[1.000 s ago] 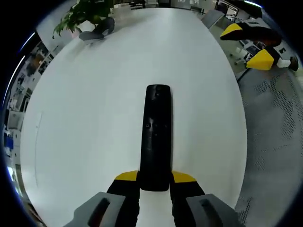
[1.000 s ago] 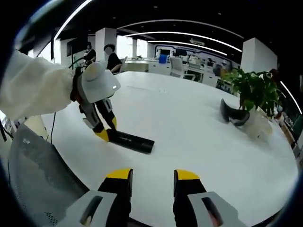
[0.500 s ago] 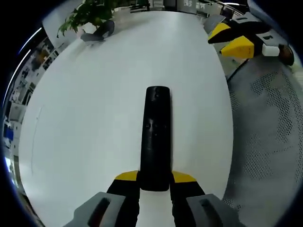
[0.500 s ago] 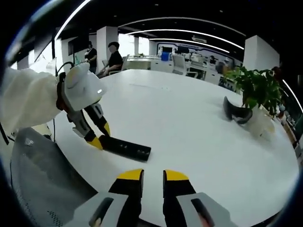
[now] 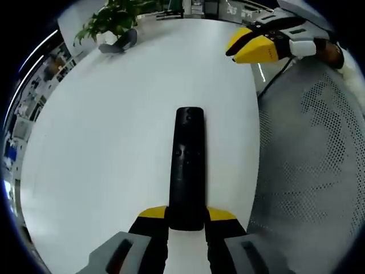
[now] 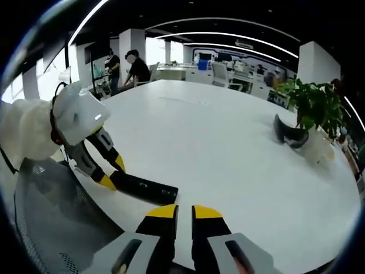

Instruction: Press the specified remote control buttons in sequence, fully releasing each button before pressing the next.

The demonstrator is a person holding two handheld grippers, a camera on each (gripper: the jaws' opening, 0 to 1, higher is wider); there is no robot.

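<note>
A long black remote control [image 5: 188, 162] lies lengthwise on the white table [image 5: 108, 148], its near end clamped between the yellow-tipped jaws of my left gripper [image 5: 187, 214]. In the right gripper view the same remote [image 6: 145, 188] rests near the table's edge, with the left gripper [image 6: 112, 174] shut on its left end. My right gripper [image 6: 184, 212] hovers just in front of the remote, jaws drawn together with nothing between them. It also shows at the upper right of the left gripper view, the right gripper [image 5: 251, 48] above the table's edge.
A grey mesh chair [image 5: 313, 171] stands beside the table edge. A potted plant [image 6: 311, 103] and a dark curved object [image 6: 291, 134] sit at the far side. A white sleeve [image 6: 25, 137] holds the left gripper. Two people [image 6: 134, 65] stand in the background.
The right gripper's jaws have closed from wide apart to together, and it has come nearer the remote. The left gripper keeps its hold on the remote.
</note>
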